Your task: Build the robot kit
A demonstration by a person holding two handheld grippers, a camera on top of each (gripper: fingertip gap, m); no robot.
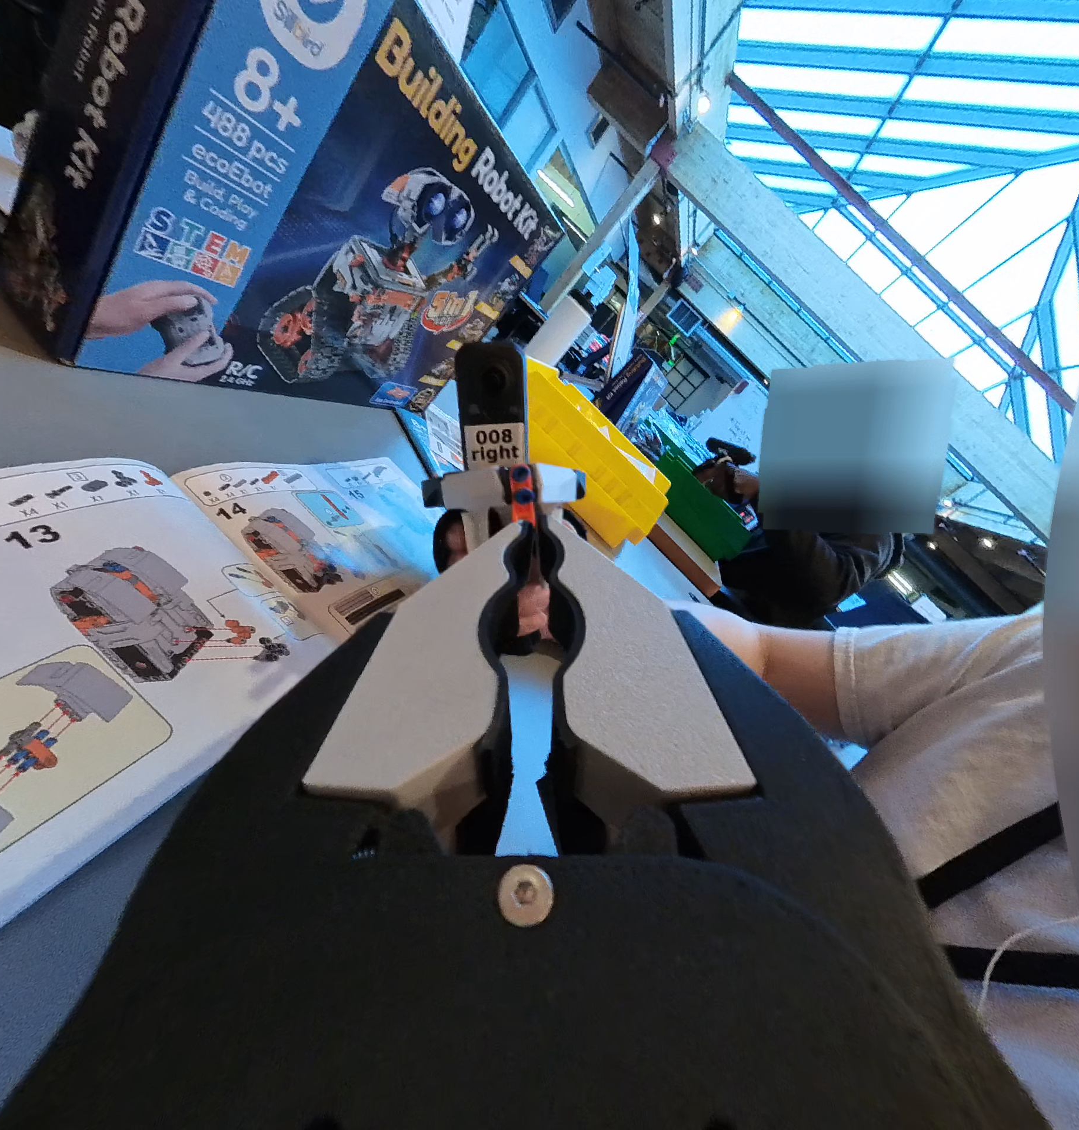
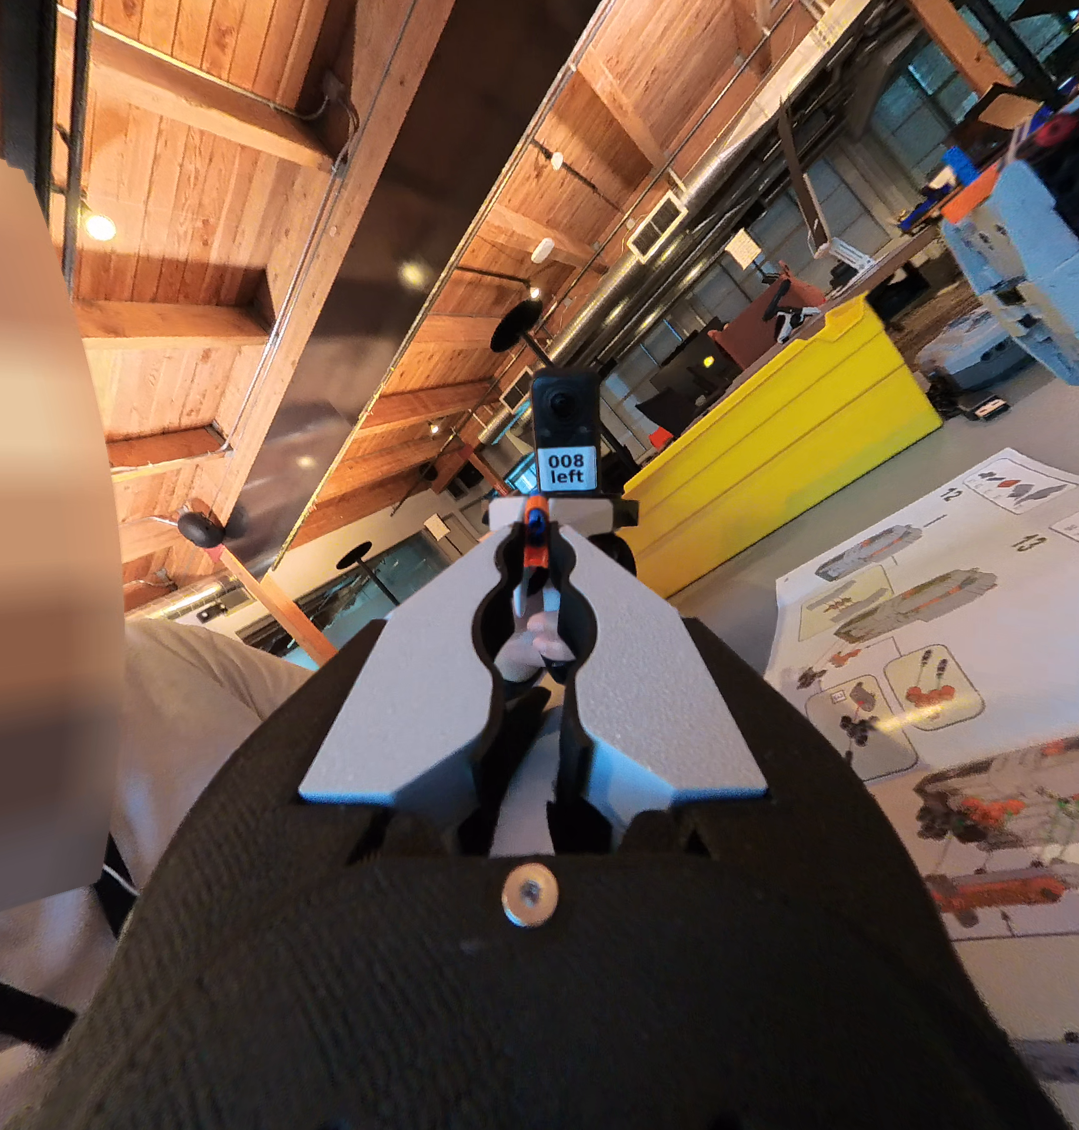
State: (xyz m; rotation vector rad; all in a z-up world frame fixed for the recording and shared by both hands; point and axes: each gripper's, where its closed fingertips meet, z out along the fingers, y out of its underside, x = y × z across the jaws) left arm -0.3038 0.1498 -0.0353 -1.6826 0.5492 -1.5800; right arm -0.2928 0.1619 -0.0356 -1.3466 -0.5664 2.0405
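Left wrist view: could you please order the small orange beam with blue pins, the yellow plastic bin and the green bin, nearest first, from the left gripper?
1. Small orange beam with blue pins, at the left gripper tips.
2. Yellow plastic bin, just beyond, to the right.
3. Green bin, behind the yellow one, farther right.

Open instruction booklet (image 1: 158, 581), kit box (image 1: 268, 202), yellow bin (image 2: 787, 440)
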